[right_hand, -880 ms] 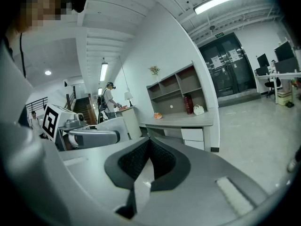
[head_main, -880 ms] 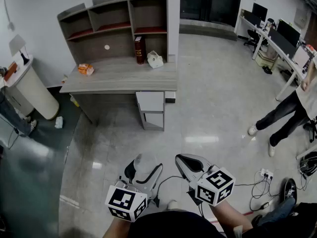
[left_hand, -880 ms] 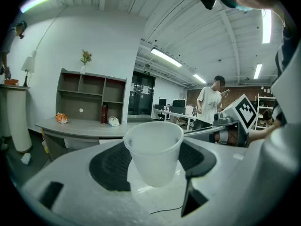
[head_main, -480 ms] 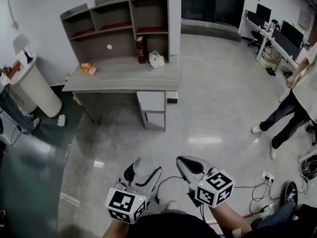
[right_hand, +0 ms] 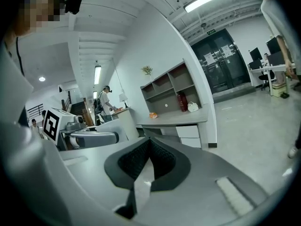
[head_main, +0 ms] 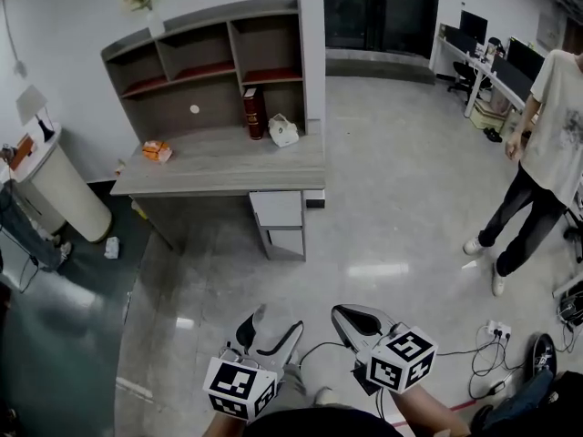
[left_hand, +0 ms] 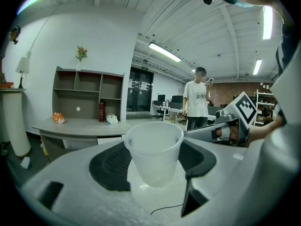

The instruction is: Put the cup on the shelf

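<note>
Plainly, the whole move turns on distance: the grey open-fronted shelf unit stands on a long grey desk well ahead of both tongs, across bare polished floor and slightly to the left, so the left side is marginally the nearer. The translucent plastic cup sits rim-up, its long axis roughly upright, clamped between the black pads of the left gripper, low in front of the person. The right gripper hangs just beside it with its jaws together on nothing. Counted: one cup, one shelf unit, two tongs. On the desk are one dark red book standing upright, one small white bag and one orange packet.
</note>
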Demonstrator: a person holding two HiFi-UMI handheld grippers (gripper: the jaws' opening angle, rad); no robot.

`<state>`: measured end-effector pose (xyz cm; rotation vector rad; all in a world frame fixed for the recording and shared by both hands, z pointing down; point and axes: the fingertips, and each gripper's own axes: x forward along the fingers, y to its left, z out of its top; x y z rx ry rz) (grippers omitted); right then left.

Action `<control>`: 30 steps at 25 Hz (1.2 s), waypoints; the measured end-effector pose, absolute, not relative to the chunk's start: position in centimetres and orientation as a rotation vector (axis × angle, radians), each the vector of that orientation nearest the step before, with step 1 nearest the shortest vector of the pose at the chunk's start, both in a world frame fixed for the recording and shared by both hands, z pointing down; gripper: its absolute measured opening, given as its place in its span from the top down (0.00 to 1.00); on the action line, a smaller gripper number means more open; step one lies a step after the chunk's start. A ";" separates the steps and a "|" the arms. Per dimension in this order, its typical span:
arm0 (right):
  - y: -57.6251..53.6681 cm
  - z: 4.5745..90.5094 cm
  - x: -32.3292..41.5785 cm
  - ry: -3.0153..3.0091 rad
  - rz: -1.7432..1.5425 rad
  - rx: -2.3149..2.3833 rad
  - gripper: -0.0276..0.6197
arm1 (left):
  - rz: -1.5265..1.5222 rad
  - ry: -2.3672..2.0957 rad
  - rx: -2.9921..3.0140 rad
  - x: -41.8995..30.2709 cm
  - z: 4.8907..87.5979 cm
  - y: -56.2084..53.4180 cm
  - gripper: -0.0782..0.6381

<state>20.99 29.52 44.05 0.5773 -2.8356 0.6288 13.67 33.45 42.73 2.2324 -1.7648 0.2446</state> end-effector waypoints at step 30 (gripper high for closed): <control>15.9 44.3 0.8 -2.781 0.562 0.508 0.96 | 0.265 -1.664 2.288 -3.4 42.8 19.7 0.49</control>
